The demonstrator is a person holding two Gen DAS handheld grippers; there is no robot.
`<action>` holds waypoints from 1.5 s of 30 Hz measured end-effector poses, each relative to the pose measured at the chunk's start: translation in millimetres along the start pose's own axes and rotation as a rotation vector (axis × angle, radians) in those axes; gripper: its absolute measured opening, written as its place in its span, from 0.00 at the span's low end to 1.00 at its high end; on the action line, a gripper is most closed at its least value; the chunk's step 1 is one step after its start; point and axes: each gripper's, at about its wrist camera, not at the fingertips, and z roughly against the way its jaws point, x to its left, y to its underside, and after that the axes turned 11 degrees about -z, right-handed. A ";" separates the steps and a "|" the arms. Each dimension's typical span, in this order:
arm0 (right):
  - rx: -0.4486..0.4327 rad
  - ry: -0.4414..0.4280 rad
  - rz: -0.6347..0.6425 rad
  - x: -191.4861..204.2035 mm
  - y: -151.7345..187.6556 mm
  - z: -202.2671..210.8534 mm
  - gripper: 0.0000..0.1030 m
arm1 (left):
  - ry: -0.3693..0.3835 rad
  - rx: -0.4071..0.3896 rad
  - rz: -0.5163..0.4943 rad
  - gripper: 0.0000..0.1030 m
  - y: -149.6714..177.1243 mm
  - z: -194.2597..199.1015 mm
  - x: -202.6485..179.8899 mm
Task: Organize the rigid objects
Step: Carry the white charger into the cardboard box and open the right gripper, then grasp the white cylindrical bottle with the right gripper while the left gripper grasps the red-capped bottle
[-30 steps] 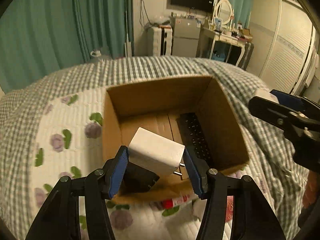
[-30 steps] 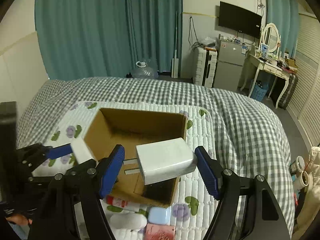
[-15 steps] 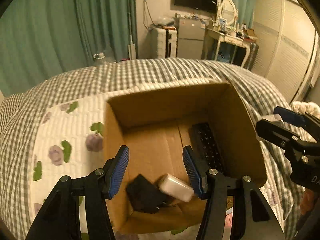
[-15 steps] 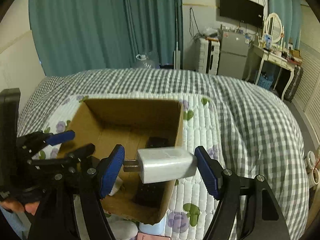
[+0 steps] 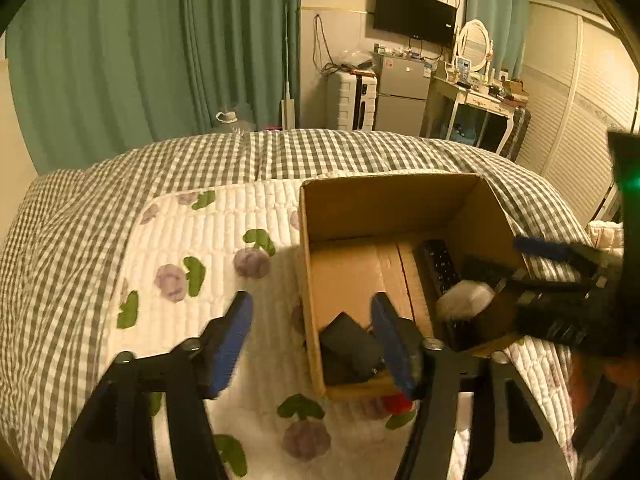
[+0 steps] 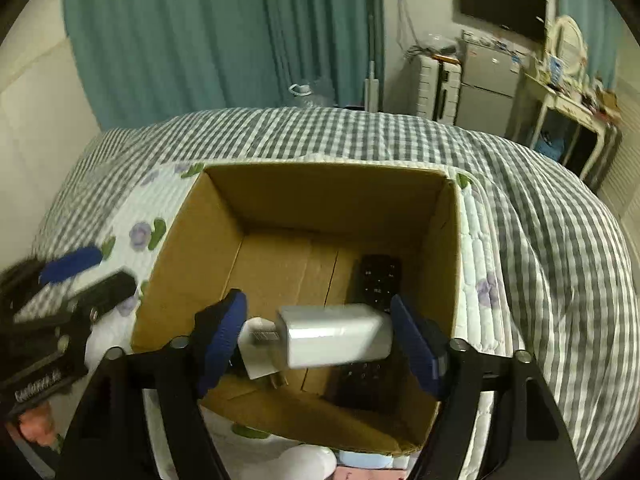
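Observation:
An open cardboard box (image 5: 308,264) (image 6: 332,184) sits on the bed. In it lie a black remote (image 6: 378,278), a black adapter (image 5: 350,346) and a white charger (image 6: 258,344). My right gripper (image 6: 320,340) is open over the box, with a second white charger (image 6: 338,334) blurred between its fingers and touching only the right pad. My left gripper (image 5: 312,340) is open and empty, straddling the box's left wall. The right gripper also shows in the left wrist view (image 5: 532,268) with the charger (image 5: 464,300).
The box rests on a white floral quilt (image 5: 200,248) over a grey checked bedspread (image 6: 540,220). Small items lie on the quilt in front of the box (image 6: 308,462). Green curtains, a fridge and a dressing table stand beyond the bed.
My left gripper let its white charger fall into the box and moved left. My right gripper moved over the box and has opened; its charger now looks loose.

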 end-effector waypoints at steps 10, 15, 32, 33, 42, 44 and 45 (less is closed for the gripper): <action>-0.103 0.109 0.038 -15.5 13.9 94.3 0.86 | -0.007 -0.012 0.050 0.97 35.2 59.5 -0.7; -0.059 0.091 -0.004 -18.9 42.1 107.8 0.86 | -0.004 -0.001 0.106 0.98 56.1 77.5 -1.7; 0.178 0.060 0.063 -8.8 148.6 -19.8 0.57 | -0.053 0.104 0.082 0.98 109.4 19.3 -14.0; 0.178 0.064 0.064 -8.5 149.4 -24.7 0.54 | -0.050 0.109 0.075 0.98 110.9 17.2 -15.1; 0.075 0.092 -0.004 -26.0 136.9 9.3 0.45 | -0.024 0.133 0.045 0.98 107.9 11.5 -37.6; 0.040 0.098 -0.033 -35.9 125.6 26.4 0.45 | 0.007 0.130 0.051 0.98 100.7 11.1 -48.0; 0.018 0.124 -0.035 -41.0 118.7 35.7 0.45 | 0.022 0.134 0.053 0.98 98.1 9.3 -53.5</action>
